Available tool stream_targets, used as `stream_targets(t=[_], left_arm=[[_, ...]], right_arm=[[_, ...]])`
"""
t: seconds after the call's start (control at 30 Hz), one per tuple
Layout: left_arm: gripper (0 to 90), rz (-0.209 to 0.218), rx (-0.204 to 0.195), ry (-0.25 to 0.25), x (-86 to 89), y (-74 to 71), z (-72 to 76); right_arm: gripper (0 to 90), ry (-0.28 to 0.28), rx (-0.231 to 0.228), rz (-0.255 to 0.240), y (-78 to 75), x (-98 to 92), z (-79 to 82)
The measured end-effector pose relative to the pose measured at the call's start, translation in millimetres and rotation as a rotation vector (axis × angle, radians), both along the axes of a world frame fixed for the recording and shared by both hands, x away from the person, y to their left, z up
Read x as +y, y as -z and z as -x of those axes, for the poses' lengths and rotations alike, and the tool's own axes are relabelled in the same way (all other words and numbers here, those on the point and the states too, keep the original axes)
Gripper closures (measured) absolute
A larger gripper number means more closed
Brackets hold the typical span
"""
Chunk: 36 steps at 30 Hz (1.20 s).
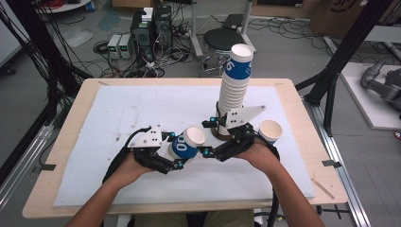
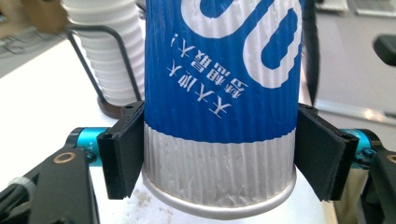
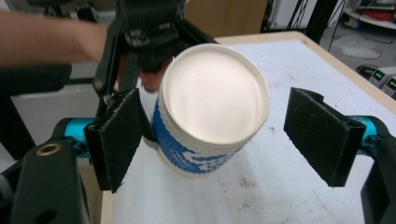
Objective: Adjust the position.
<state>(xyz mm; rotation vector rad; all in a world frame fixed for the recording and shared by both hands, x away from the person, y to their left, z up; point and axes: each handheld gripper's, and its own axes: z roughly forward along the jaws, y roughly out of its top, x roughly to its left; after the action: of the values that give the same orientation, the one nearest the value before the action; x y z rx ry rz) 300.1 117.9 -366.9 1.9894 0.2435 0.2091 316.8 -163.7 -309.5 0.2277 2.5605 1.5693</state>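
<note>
1. Left gripper [image 1: 182, 151] clamped on a blue-and-white paper cup [image 1: 187, 143]; in the left gripper view both pads press the ribbed wall near the cup's [image 2: 222, 93] base.
2. Cup lies tilted, nearly level, above the white mat [image 1: 118, 142] at front centre. Long axis runs from the left gripper toward the right gripper [image 1: 208, 152]. Open mouth faces the right gripper; base faces the left hand [image 1: 127, 165].
3. Right gripper's jaws stand wide apart. In its own view the cup's [image 3: 210, 112] mouth sits between the pads [image 3: 116, 137] without contact.
4. Tall stack of cups [image 1: 234, 90] stands upright just behind the right gripper; a single cup [image 1: 270, 131] stands mouth-up beside it.
</note>
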Motion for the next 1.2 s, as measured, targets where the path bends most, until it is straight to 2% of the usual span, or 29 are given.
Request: stream_targets(t=[0.13,0.4,0.63,0.87,1.0,1.2], left_arm=[[24.9,-0.066,0.008,0.039,-2.5,-4.4,-0.1],[24.9,-0.136,0.016,0.077,-8.8,-7.7,-1.2],[24.9,-0.167,0.035,0.103,-12.8,-4.5,-1.0],[24.9,-0.188,0.051,0.123,-16.6,-1.2,-0.8],[24.8,-0.204,0.060,0.134,-18.4,0.8,0.3],[24.0,-0.203,0.068,0.145,-19.1,2.5,1.0]], right_arm=[[20.3,-0.036,-0.009,0.037,0.0,3.4,0.2],[20.3,-0.111,-0.024,0.143,0.2,16.2,0.2],[20.3,-0.159,-0.019,0.211,3.0,24.5,-1.3],[20.8,-0.203,-0.030,0.308,8.3,34.7,0.0],[26.9,-0.219,-0.015,0.343,10.7,35.8,-0.8],[28.9,-0.243,0.004,0.350,12.2,34.7,-2.2]])
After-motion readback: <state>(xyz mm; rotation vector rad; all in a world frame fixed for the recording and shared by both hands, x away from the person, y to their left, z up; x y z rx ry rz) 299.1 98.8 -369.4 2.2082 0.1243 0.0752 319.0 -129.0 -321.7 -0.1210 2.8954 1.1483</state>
